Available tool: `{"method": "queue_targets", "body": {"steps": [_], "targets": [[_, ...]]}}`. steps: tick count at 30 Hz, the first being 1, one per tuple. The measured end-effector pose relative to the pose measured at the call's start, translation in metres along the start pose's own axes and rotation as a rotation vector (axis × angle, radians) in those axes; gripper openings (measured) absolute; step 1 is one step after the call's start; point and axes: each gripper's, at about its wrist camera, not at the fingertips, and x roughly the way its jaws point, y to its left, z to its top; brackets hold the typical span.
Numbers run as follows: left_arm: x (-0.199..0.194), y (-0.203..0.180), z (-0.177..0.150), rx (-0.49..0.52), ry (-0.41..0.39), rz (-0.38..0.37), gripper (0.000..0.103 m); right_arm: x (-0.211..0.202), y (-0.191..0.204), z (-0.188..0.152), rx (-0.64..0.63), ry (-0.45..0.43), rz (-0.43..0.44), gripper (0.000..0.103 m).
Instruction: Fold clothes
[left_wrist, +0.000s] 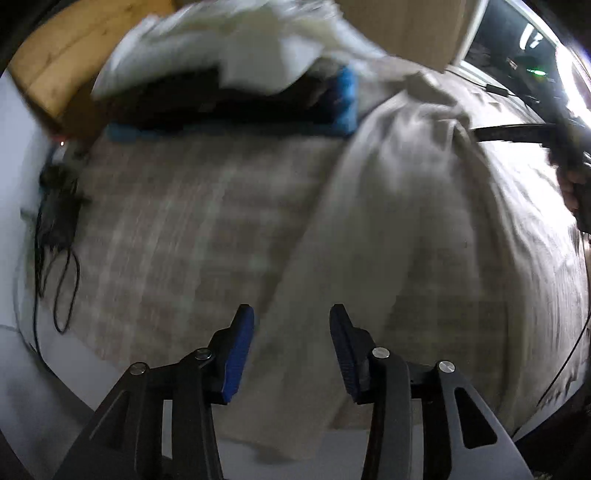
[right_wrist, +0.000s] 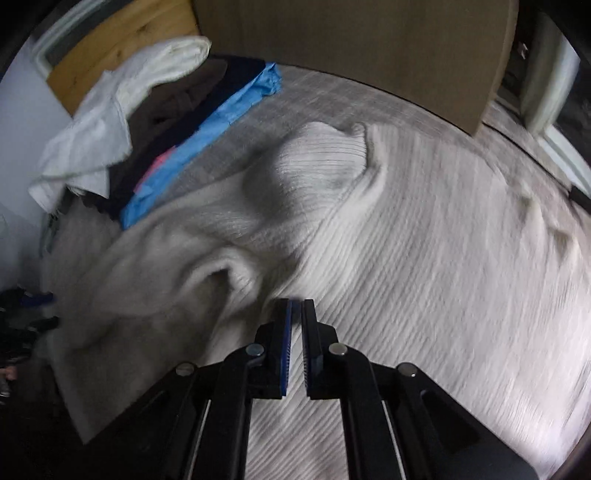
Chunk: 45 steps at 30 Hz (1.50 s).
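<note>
well, my left gripper (left_wrist: 291, 321) hovers with jaws wide apart over the beige ribbed sweater (left_wrist: 399, 206), which lies spread and rumpled on the checked bed cover (left_wrist: 192, 221). my right gripper (right_wrist: 296, 314) has its jaws nearly together; whether they pinch knit, i cannot tell. the stack of clothes (right_wrist: 155, 122) sits at ten o'clock. to fold well, i judge both grips should take matching edges, keep the knit taut, and lay it over without bunching.
</note>
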Motion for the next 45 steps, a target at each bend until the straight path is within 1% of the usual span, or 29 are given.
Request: {"method": "queue_targets", "body": {"steps": [3, 4, 5, 6, 7, 8, 9, 10, 12, 14, 15, 17, 18, 19, 20, 21, 22, 25, 27, 29, 31, 32, 34, 37, 39, 42, 45], "targets": [[0.010, 0.009, -0.005, 0.011, 0.023, -0.029, 0.041, -0.010, 0.018, -0.014, 0.016, -0.002, 0.024, 0.008], [0.013, 0.008, -0.005, 0.026, 0.022, -0.043, 0.041, -0.013, 0.024, -0.018, 0.022, -0.003, 0.032, 0.015], [0.014, 0.006, -0.005, 0.045, 0.017, -0.052, 0.041, -0.017, 0.029, -0.023, 0.027, -0.004, 0.040, 0.025], [0.015, 0.004, -0.005, 0.065, 0.010, -0.059, 0.038, -0.020, 0.035, -0.027, 0.033, -0.005, 0.048, 0.030], [0.016, 0.002, -0.004, 0.084, 0.004, -0.066, 0.036, -0.024, 0.041, -0.032, 0.038, -0.005, 0.056, 0.039], [0.016, 0.000, -0.004, 0.100, 0.000, -0.078, 0.026, -0.027, 0.047, -0.036, 0.044, -0.006, 0.064, 0.042], [0.017, 0.000, -0.002, 0.106, 0.001, -0.090, 0.011, -0.029, 0.053, -0.040, 0.048, -0.006, 0.067, 0.042], [0.018, -0.001, -0.001, 0.111, 0.001, -0.101, 0.007, -0.025, 0.057, -0.040, 0.052, 0.000, 0.054, 0.042], [0.021, -0.001, 0.005, 0.121, 0.002, -0.116, 0.007, -0.014, 0.065, -0.038, 0.072, 0.012, 0.035, 0.042], [0.012, 0.011, 0.006, 0.112, -0.004, -0.142, 0.007, -0.001, 0.070, -0.037, 0.077, 0.044, -0.037, 0.042], [0.005, 0.019, 0.008, 0.101, -0.018, -0.154, 0.007, 0.003, 0.070, -0.038, 0.078, 0.064, -0.080, 0.042], [-0.008, 0.034, 0.015, 0.083, -0.049, -0.171, 0.007, 0.009, 0.071, -0.039, 0.085, 0.074, -0.118, 0.042], [-0.014, 0.042, 0.019, 0.078, -0.064, -0.176, 0.007, 0.010, 0.072, -0.039, 0.093, 0.075, -0.121, 0.040], [-0.021, 0.049, 0.023, 0.072, -0.080, -0.180, 0.007, 0.010, 0.072, -0.038, 0.105, 0.077, -0.120, 0.027], [-0.024, 0.053, 0.025, 0.074, -0.086, -0.181, 0.007, 0.010, 0.071, -0.037, 0.134, 0.079, -0.085, 0.012], [-0.027, 0.056, 0.026, 0.077, -0.092, -0.182, 0.007, 0.010, 0.070, -0.036, 0.169, 0.079, 0.021, 0.010], [-0.030, 0.060, 0.026, 0.080, -0.097, -0.182, 0.007, 0.010, 0.070, -0.034, 0.192, 0.081, 0.102, 0.010], [-0.039, 0.070, 0.029, 0.090, -0.112, -0.184, 0.007, 0.006, 0.076, -0.022, 0.151, 0.105, 0.071, 0.012], [-0.045, 0.077, 0.030, 0.097, -0.122, -0.185, 0.007, -0.009, 0.058, -0.010, 0.216, 0.031, 0.062, 0.012], [-0.049, 0.073, 0.032, 0.103, -0.134, -0.222, 0.007, -0.021, 0.033, 0.000, 0.321, -0.013, 0.073, 0.011], [-0.054, 0.072, 0.034, 0.102, -0.144, -0.252, 0.007, -0.033, 0.025, 0.004, 0.339, -0.045, 0.049, 0.011], [-0.063, 0.073, 0.027, 0.109, -0.147, -0.261, 0.007, -0.040, 0.022, 0.005, 0.345, -0.058, 0.047, 0.011], [-0.068, 0.068, 0.025, 0.126, -0.150, -0.256, 0.007, -0.053, 0.022, 0.001, 0.348, -0.061, 0.084, 0.011], [-0.080, 0.053, 0.021, 0.147, -0.165, -0.264, 0.007, -0.080, 0.030, -0.014, 0.307, -0.049, 0.112, 0.012], [-0.092, 0.040, 0.017, 0.163, -0.184, -0.265, 0.007, -0.098, 0.034, -0.031, 0.281, -0.024, 0.109, 0.012], [-0.110, 0.006, 0.011, 0.194, -0.217, -0.260, 0.007, -0.107, 0.029, -0.052, 0.253, 0.037, 0.126, 0.013], [-0.126, -0.046, 0.005, 0.251, -0.242, -0.252, 0.007, -0.122, 0.016, -0.081, 0.265, 0.054, 0.185, 0.013]]}}
